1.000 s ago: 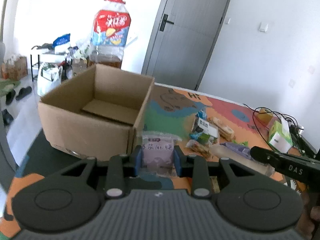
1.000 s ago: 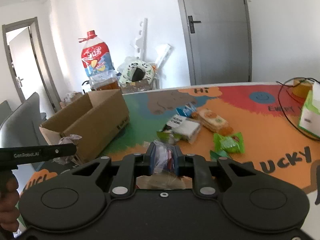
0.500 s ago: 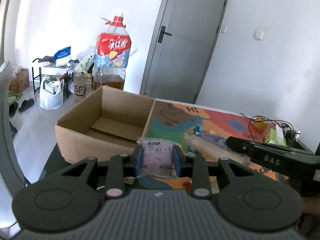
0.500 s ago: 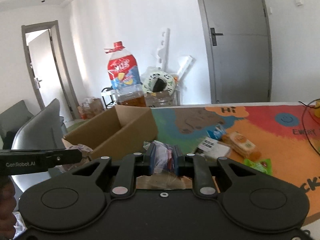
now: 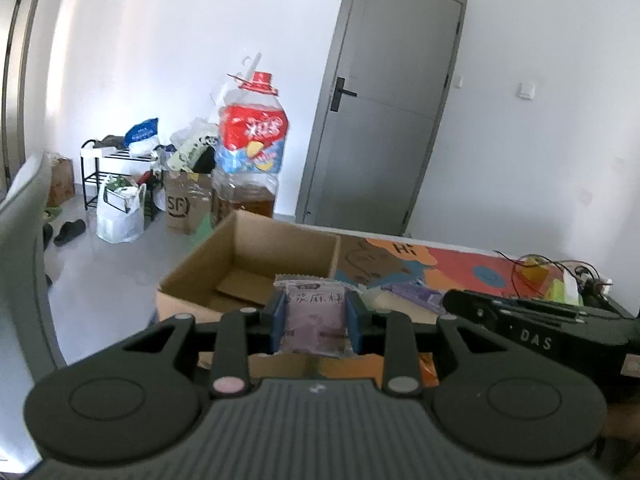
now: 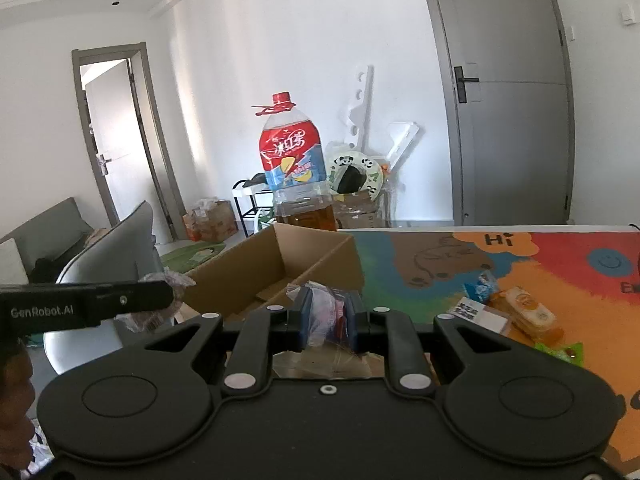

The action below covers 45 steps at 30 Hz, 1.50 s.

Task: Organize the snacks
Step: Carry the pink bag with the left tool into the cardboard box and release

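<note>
Right gripper clamps a clear crinkled packet between its blue pads, in front of the open cardboard box. The left gripper enters from the left, holding a pale packet. A large bottle stands behind the box. Loose snacks lie on the colourful mat.

My left gripper body hides lower edge of purple packet. Cardboard box near wall partly behind it; box floor at 9 o'clock of packet out of sight. Right gripper: clear wrapper contents unreadable, crumpled, lower part behind housing. Table mat cut at 3 o'clock edge. Cables and small items at left view's 3 o'clock too small to identify.
</note>
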### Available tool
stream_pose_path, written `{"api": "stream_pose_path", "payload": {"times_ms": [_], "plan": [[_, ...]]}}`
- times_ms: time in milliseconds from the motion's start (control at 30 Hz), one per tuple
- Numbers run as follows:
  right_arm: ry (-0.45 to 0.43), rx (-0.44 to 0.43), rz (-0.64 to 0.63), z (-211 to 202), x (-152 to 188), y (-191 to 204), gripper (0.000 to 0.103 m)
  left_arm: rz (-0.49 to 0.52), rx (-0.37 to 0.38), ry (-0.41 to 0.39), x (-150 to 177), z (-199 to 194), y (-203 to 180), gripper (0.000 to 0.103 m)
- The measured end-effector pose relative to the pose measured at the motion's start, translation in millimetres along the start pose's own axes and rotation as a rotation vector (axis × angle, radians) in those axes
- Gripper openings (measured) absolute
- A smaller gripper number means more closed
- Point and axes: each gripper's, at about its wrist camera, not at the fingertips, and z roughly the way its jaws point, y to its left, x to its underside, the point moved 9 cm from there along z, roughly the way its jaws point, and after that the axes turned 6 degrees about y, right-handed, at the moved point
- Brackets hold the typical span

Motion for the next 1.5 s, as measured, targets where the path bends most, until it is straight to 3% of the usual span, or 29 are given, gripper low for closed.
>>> {"api": "stream_pose_path", "payload": {"times_ms": [267, 833, 900, 1033, 1133, 1400, 1500], "plan": [[-0.015, -0.014, -0.038, 11.8, -14.9, 20.1, 0.019, -0.017, -0.05, -0.018, -19.8, 11.5, 32.7, 0.03], [-0.015, -0.032, -0.069, 50.9, -42.7, 39.3, 0.019, -0.034, -0.068, 0.057, -45.7, 77.4, 65.4, 0.035], [-0.002, -0.041, -0.07, 57.4, -45.0, 40.4, 0.019, -0.048, -0.059, 0.074, -47.8, 78.8, 69.3, 0.04], [0.028, -0.058, -0.075, 69.1, -45.7, 45.4, 0.019, -0.064, -0.075, 0.068, -46.9, 71.8, 74.4, 0.063], [0.043, -0.07, -0.08, 73.6, -46.5, 48.4, 0.019, -0.076, -0.088, 0.075, -42.2, 66.8, 78.6, 0.071], [0.051, -0.112, -0.082, 87.0, -53.6, 60.6, 0.02, -0.12, -0.15, 0.071, -24.0, 49.6, 99.5, 0.083], [0.004, -0.125, -0.071, 83.7, -59.2, 66.0, 0.03, -0.144, -0.177, 0.081, -16.1, 47.5, 106.2, 0.085]]}}
